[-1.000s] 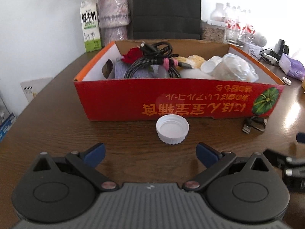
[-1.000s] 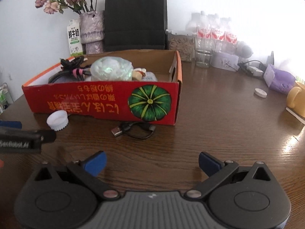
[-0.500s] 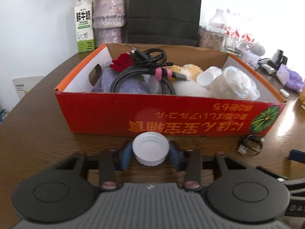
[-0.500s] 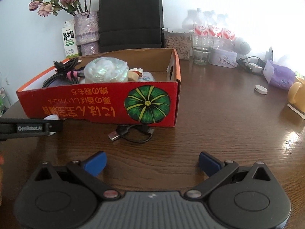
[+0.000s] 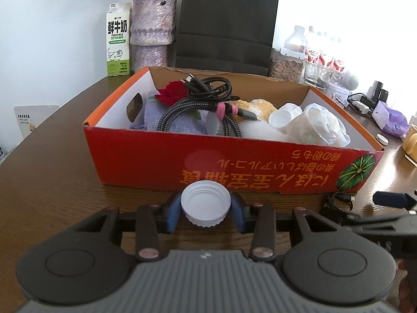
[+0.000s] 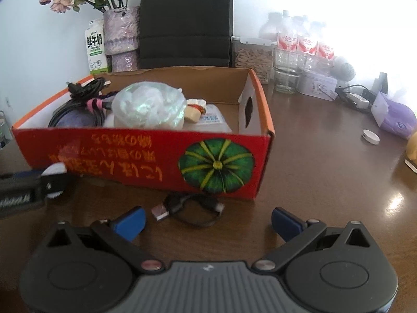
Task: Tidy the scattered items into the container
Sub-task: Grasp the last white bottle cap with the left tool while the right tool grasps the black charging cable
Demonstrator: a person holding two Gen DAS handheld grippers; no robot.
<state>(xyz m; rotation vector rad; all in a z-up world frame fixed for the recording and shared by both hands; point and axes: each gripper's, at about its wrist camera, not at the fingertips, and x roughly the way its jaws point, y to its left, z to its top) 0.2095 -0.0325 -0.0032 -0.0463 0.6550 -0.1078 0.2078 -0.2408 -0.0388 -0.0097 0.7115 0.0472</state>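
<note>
The left gripper (image 5: 206, 212) is clenched on a white cap (image 5: 206, 206); its blue pads (image 5: 173, 215) press the cap from both sides, open side up. The cap is just in front of the red box (image 5: 198, 161), on or slightly above the table (image 5: 52, 182); which of the two cannot be told from this view. The right gripper (image 6: 207, 220) has its jaws released and wide apart, with nothing between them. Just ahead of it a small black cable (image 6: 191, 208) lies coiled on the table, close to the box wall below the green pumpkin picture (image 6: 216, 165). Inside the box lie cables (image 5: 206, 96), a plastic bag (image 5: 322, 125), a red flower (image 5: 172, 95) and a grey cloth (image 5: 169, 122). Behind the box stand a milk carton (image 5: 117, 40), a vase (image 5: 152, 30) and a black bag (image 5: 226, 23). Far to the right, another white cap (image 6: 370, 137) lies on the table, well apart from the box.
</note>
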